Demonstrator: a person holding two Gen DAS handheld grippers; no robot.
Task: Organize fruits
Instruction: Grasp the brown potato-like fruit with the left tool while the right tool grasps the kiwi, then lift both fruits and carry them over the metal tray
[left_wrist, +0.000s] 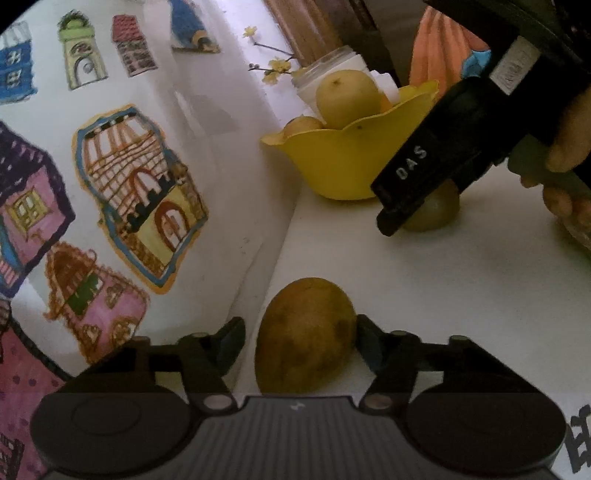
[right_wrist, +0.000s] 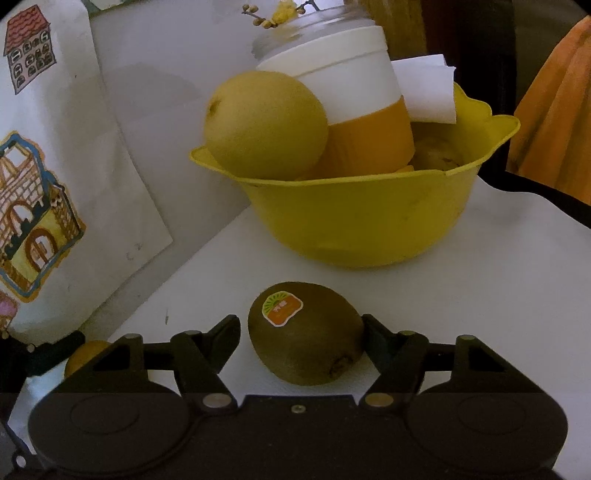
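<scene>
Both grippers are working the pick-up stage of the fruit sorting, each one bracketing its own piece on the white surface (right_wrist: 498, 280). The left gripper (left_wrist: 300, 341) is sitting with its jaws spread wide around a brownish-yellow mango (left_wrist: 304, 336), which is lying near the surface's left edge; the right-hand finger looks to be touching or nearly touching the skin, while the left-hand finger is standing apart from it. The right gripper (right_wrist: 301, 341) is framing a kiwi (right_wrist: 304, 332) with an orange-and-green sticker on top, jaws likewise parted and not clamping it, one finger close against the fruit's right end and the other clear of it. Just beyond the kiwi the yellow bowl (right_wrist: 362, 225) is waiting, already carrying a pear (right_wrist: 264, 125), a white-and-orange cup (right_wrist: 354, 110), a folded napkin (right_wrist: 424, 88) and some smaller fruit that is hard to make out. As a judgement, neither fruit is yet being held, so the next move is calling for each pair of jaws to close gently on the fruit's middle, then lift and carry it over the bowl's rim. The bowl is looking crowded, so finding a free pocket beside the pear and cup, and not knocking the cup, is likely the delicate part.
</scene>
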